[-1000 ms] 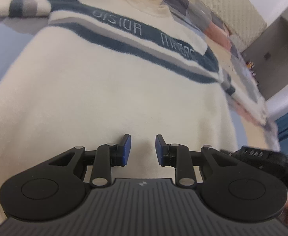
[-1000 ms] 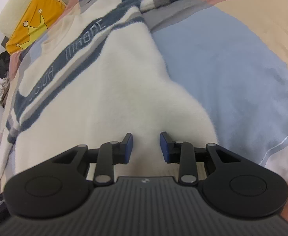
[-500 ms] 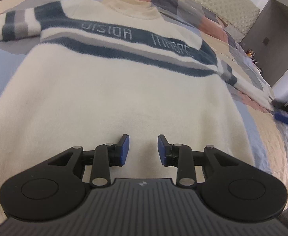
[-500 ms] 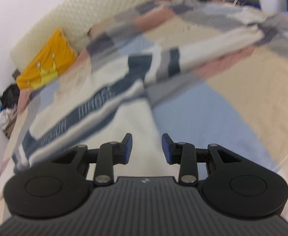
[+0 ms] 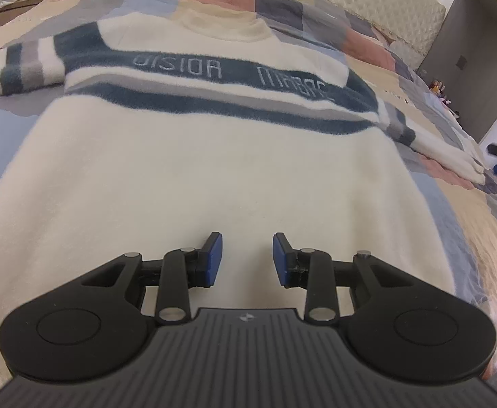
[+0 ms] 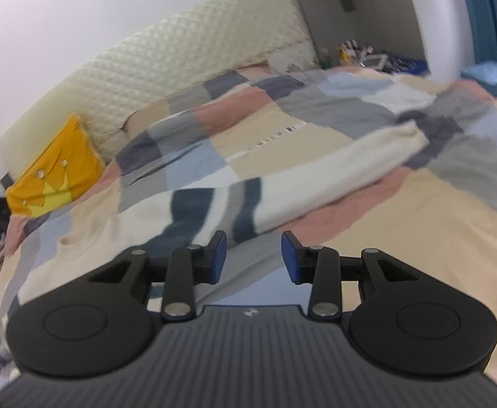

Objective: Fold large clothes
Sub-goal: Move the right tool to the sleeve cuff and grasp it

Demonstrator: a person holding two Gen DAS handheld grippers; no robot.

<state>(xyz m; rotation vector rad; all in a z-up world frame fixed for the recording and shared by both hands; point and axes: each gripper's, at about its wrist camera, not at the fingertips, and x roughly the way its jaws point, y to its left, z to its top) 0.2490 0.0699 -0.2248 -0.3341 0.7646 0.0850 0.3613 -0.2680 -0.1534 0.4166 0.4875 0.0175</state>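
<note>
Evidently the fluffy cream sweater [image 5: 194, 176], spread flat on the bed [image 6: 435, 224], is soft, bulky and limp, best pinched at hem or sleeve [image 6: 333, 173]; left tongs [image 5: 247, 260] and right tongs [image 6: 253, 257], jaws lately widening, hold nothing.

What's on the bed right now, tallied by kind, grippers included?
Sweaters: 1, cream sweater lying flat
Pillows: 1, yellow pillow
Quilts: 1, patchwork quilt
Grippers: 2, left gripper and right gripper, both open, holding nothing
Total: 5
</note>
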